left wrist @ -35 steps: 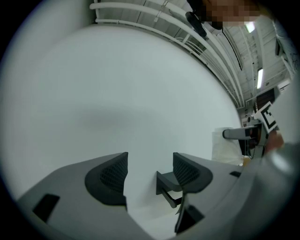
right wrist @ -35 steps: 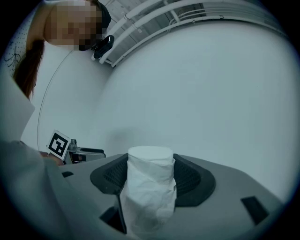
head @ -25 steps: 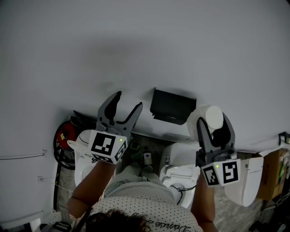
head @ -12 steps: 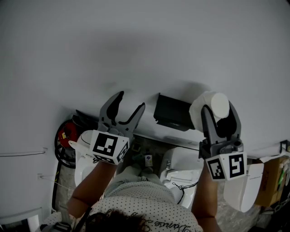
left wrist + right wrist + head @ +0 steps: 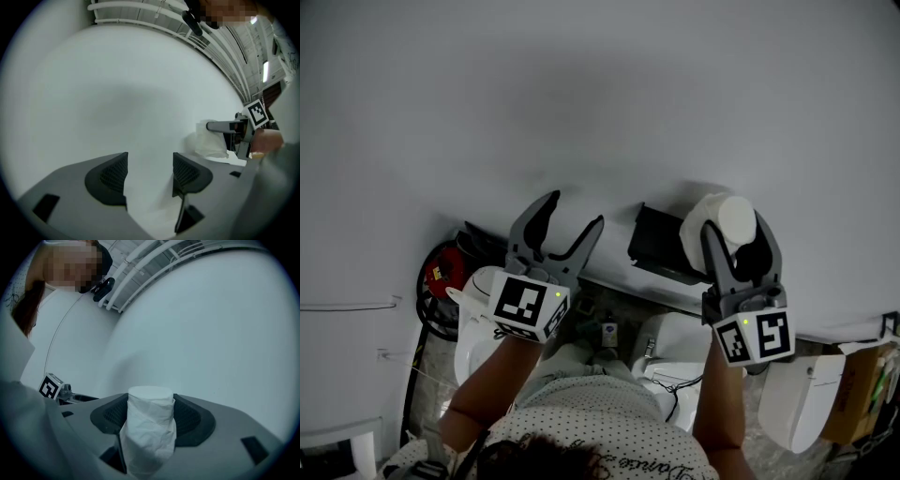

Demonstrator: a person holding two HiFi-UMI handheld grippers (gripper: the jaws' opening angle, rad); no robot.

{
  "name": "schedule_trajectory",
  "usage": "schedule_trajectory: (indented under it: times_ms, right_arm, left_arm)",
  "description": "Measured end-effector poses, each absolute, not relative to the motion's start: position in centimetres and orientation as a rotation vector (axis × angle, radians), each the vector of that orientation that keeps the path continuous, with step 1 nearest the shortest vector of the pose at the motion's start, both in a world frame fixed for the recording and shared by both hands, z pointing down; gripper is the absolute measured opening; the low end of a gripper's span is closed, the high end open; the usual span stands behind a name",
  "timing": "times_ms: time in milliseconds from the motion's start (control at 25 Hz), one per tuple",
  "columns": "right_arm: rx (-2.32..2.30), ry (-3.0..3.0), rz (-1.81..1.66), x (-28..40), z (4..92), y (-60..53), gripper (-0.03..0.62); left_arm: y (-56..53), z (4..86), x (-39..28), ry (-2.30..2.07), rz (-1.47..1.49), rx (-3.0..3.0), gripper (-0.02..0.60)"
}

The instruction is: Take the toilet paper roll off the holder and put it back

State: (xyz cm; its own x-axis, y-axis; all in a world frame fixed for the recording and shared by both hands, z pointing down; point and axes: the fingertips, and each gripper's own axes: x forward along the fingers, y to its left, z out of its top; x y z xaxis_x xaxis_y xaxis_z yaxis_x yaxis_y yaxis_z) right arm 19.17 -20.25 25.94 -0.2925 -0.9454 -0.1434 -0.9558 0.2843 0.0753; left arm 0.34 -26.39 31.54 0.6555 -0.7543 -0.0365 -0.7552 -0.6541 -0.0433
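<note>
- Visibly crumpled, the white cylindrical toilet paper roll is soft and loosely wrapped.
- Right tool clamps it between ribbed dark pads; left tool gapes empty.

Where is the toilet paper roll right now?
The toilet paper roll sits at the head view's right, clamped in the right hand-held gripper, just right of the black holder.

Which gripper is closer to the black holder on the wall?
Right. The right gripper, shut on the toilet paper roll, is right beside the holder, the roll overlapping its edge; the left gripper hangs open, apart on the holder's other side.
</note>
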Motion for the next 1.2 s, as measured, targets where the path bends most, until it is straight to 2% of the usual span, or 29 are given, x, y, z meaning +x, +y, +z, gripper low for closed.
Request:
schedule_trajectory:
  times_ms: [520, 1200]
  right_arm:
    - [-1.860, 2.595, 0.204, 17.8, 30.7, -22.0, 0.290]
    - [-1.886, 2.654, 0.123, 18.3, 31.3, -22.0, 0.296]
  left_arm:
    - [-26.8, 31.8, 0.6, 1.300, 0.015, -2.818, 0.285]
    - [-26.7, 31.8, 0.8, 1.293, 0.007, -2.830, 0.285]
